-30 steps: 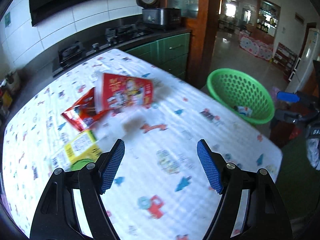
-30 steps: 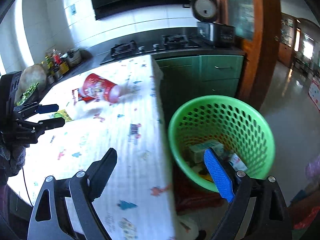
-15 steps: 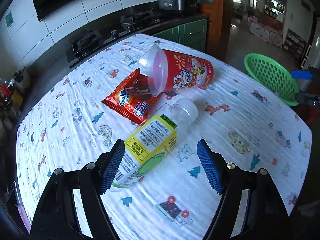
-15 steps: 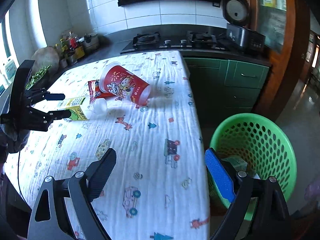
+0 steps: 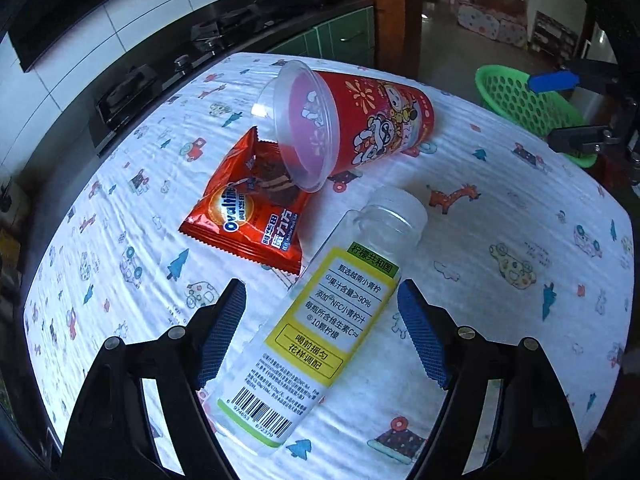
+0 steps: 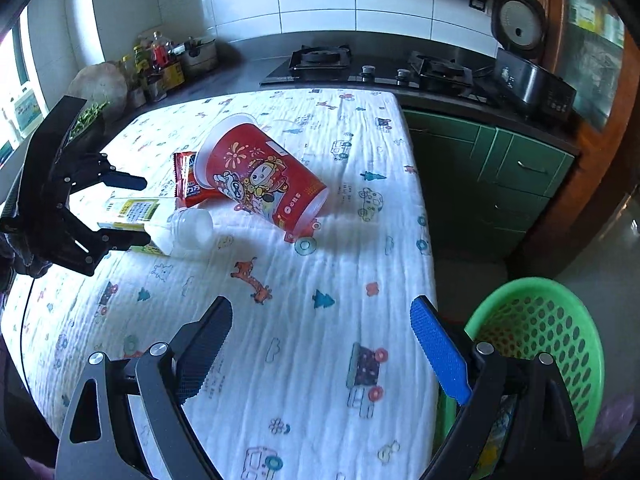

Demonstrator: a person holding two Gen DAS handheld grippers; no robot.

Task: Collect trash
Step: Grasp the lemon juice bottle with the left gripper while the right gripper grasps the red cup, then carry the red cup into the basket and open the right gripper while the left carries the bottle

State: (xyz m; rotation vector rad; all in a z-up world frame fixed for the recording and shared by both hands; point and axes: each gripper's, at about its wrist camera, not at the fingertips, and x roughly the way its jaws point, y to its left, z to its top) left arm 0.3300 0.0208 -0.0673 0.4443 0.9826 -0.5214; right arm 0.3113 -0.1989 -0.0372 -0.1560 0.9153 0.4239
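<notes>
A clear empty bottle (image 5: 320,320) with a yellow-green label lies on the patterned tablecloth (image 5: 500,208), cap end away from me. My left gripper (image 5: 320,292) straddles its body, jaws opening, pads clear of it on both sides. Beyond it lie an orange snack packet (image 5: 248,216) and a red cartoon cup (image 5: 360,124) on its side, its rim over the packet. My right gripper (image 6: 320,308) hangs open and empty above the cloth near the table's edge. In the right wrist view the cup (image 6: 260,176), bottle (image 6: 176,228) and left gripper (image 6: 140,210) are at the left.
A green mesh basket (image 6: 560,340) stands on the floor beside the table's right edge, with some trash in it. Behind the table run a dark counter with a gas hob (image 6: 376,68), a rice cooker (image 6: 524,76) and green cabinets (image 6: 500,168). Jars (image 6: 160,60) crowd the far left.
The left gripper has come down and in towards the bottle, which now lies between its fingers. The right gripper has swung from over the basket to over the table.
</notes>
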